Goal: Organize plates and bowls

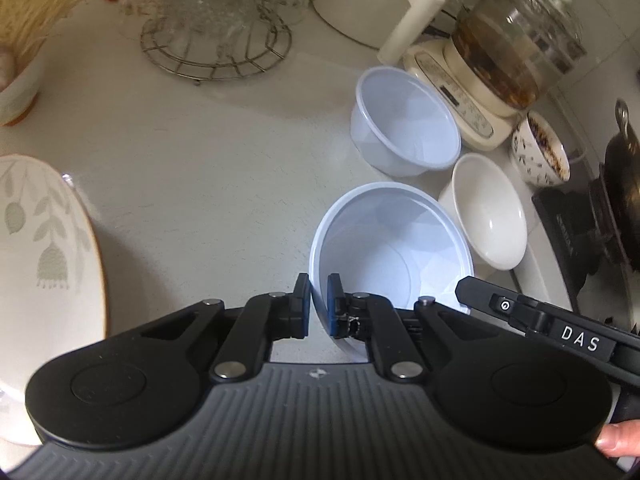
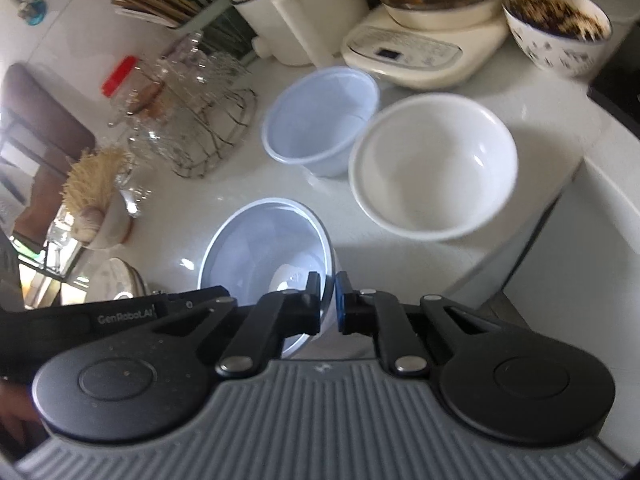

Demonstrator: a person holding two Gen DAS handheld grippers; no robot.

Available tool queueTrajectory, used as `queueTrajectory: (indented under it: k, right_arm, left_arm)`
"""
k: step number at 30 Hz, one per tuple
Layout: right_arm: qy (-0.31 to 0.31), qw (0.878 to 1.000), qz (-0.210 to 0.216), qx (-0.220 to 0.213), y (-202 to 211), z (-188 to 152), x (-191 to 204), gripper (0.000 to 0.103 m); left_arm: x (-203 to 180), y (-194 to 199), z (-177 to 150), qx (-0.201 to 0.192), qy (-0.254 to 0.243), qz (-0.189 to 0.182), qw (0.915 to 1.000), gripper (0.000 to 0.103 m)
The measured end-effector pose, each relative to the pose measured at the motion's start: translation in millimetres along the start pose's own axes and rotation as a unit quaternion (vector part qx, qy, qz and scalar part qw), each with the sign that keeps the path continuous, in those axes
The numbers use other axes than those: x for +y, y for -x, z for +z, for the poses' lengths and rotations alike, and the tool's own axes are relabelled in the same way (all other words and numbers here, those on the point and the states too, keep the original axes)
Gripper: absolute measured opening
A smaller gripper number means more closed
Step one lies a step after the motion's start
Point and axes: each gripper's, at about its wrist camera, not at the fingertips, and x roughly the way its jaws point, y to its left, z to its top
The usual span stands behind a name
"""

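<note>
A pale blue plastic bowl (image 1: pixel 396 248) (image 2: pixel 264 248) is nearest to me on the white counter. My left gripper (image 1: pixel 319 304) is shut on its left rim, one pad inside the wall and one outside. My right gripper (image 2: pixel 328 304) is shut on the opposite rim in the same way. Each gripper's black body shows at the edge of the other's view. A second pale blue bowl (image 1: pixel 404 120) (image 2: pixel 320 116) stands farther back. Beside it sits a white ceramic bowl (image 1: pixel 490 212) (image 2: pixel 432 168). A leaf-patterned plate (image 1: pixel 40 260) lies at the left.
A wire rack with glassware (image 1: pixel 216 40) (image 2: pixel 192 120) stands behind. A cream kettle base (image 1: pixel 452 84) (image 2: pixel 404 52) and a patterned bowl with dark contents (image 1: pixel 540 152) (image 2: pixel 556 28) are at the back right. A wok on a stove (image 1: pixel 624 184) borders the counter.
</note>
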Motion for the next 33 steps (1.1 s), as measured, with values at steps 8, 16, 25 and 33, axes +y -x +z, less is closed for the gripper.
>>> queueTrajectory:
  k: [8, 16, 25, 33]
  right_arm:
    - [0.046, 0.998, 0.028, 0.014, -11, 14, 26, 0.01]
    - [0.087, 0.994, 0.041, 0.044, -35, 12, 39, 0.01]
    - [0.102, 0.992, 0.041, 0.057, -50, 13, 36, 0.012]
    - [0.092, 0.993, 0.046, 0.052, -45, 22, 33, 0.037]
  left_arm:
    - [18, 23, 5, -0.008, 0.029, 0.027, 0.9992, 0.011]
    - [38, 16, -8, 0.005, 0.056, 0.046, 0.9973, 0.011]
    - [44, 11, -17, 0.004, 0.091, 0.051, 0.9945, 0.012]
    - [41, 14, -15, 0.004, 0.098, 0.07, 0.9927, 0.025]
